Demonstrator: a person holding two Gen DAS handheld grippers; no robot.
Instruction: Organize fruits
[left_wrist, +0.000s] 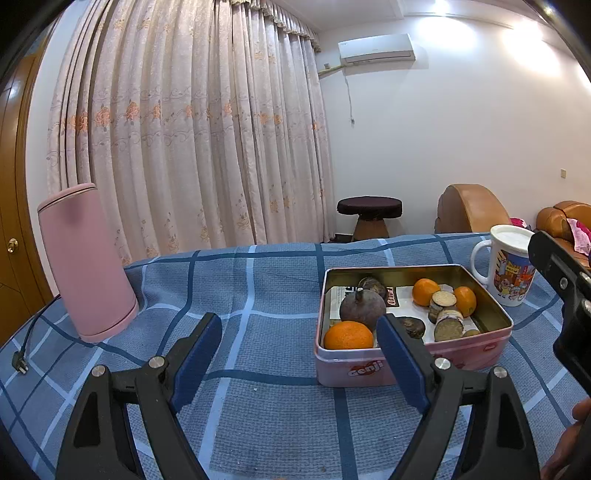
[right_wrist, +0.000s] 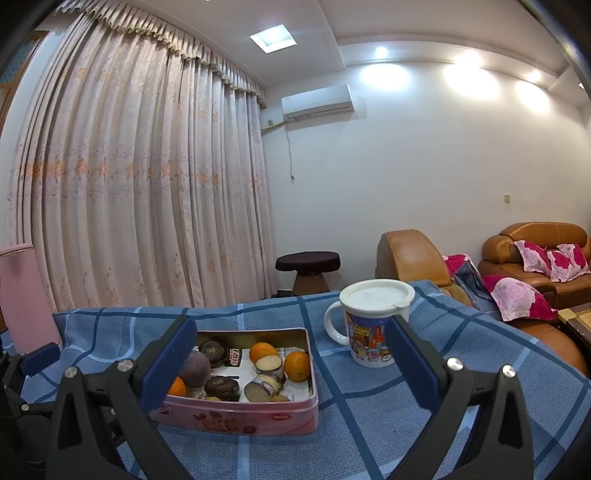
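Observation:
A pink tin box (left_wrist: 406, 369) stands on the blue checked cloth and also shows in the right wrist view (right_wrist: 236, 417). It holds oranges (left_wrist: 348, 335) (right_wrist: 297, 365), a dark purple round fruit (left_wrist: 362, 305) (right_wrist: 195, 368), brown round pieces (right_wrist: 221, 387) and cut tuber chunks (left_wrist: 448, 325) (right_wrist: 267, 363). My left gripper (left_wrist: 299, 354) is open and empty, just in front of the box's near left corner. My right gripper (right_wrist: 291, 363) is open and empty, in front of the box and the mug.
A white cartoon mug (left_wrist: 511, 264) (right_wrist: 373, 321) with a lid stands right of the box. A tall pink cylinder (left_wrist: 86, 262) with a cord and plug (left_wrist: 20, 363) stands at the left. Curtains, a dark stool (left_wrist: 369, 216) and brown sofas (right_wrist: 535, 258) lie beyond the table.

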